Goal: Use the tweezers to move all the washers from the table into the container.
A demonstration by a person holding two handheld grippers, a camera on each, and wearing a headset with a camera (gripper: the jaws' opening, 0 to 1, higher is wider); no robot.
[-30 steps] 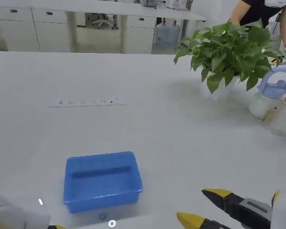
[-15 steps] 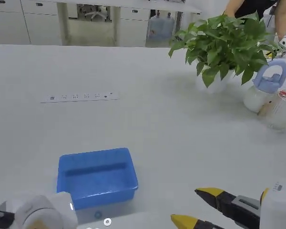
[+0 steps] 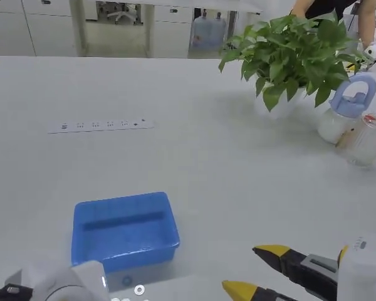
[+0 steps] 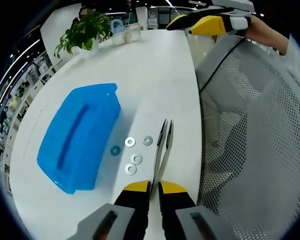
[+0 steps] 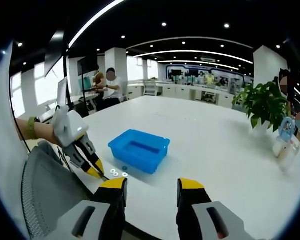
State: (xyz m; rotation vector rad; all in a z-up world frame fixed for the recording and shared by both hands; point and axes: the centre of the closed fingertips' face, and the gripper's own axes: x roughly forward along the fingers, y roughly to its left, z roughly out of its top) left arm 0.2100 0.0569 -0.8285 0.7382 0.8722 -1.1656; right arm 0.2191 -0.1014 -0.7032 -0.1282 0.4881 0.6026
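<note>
**Tweezers in my left claw, five washers by the container**

My left claw (image 4: 155,186) is pinched nearly closed on the back end of the tweezers (image 4: 159,150). Their tips point out over the table (image 4: 160,65) and hold nothing. My right claw (image 5: 152,186) stands wide apart and empty, well off from the blue container (image 4: 80,132).

The washers (image 4: 136,159) lie flat on the table just beside the container's long wall, between it and the tweezers. I judge them light, thin, hard and slippery, so the tips may skate off. Best to nip one across its ring, one tip through the hole and the other on the outer edge.

I count five washers, four silvery and one bluish, plus one pair of tweezers and one container. I can see no washer in the container.
</note>
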